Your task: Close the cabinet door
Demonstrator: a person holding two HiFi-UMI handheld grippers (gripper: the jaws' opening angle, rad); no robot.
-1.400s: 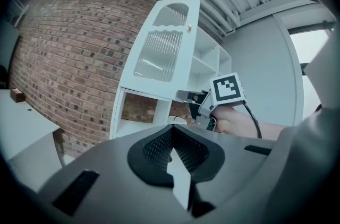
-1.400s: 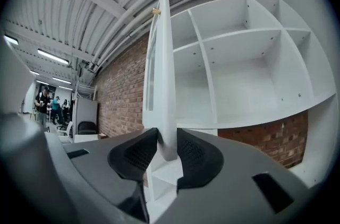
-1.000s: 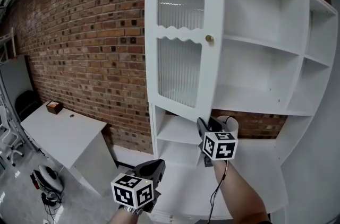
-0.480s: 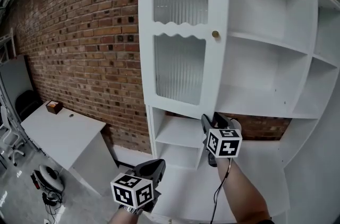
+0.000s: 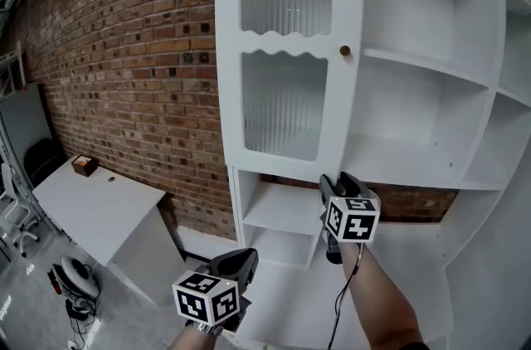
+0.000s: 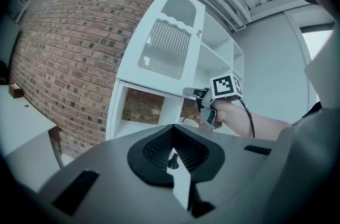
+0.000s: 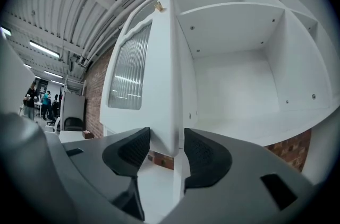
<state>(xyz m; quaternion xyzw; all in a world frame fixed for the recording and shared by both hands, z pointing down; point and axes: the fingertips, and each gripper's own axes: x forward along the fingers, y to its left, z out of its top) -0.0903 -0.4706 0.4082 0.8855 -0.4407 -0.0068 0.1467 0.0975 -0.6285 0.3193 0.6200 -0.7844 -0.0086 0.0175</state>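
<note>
The right gripper has just been opening its jaws, which now straddle the upright cabinet door's bottom corner. The left gripper, closed and empty, is farther off.

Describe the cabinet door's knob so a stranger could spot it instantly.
Against the brick wall stands a white shelving unit with one ribbed-glass door. On the door's right edge, level with the wavy rail between its panes, sits the knob: small, round, brass-coloured, the only non-white fitting there.
</note>
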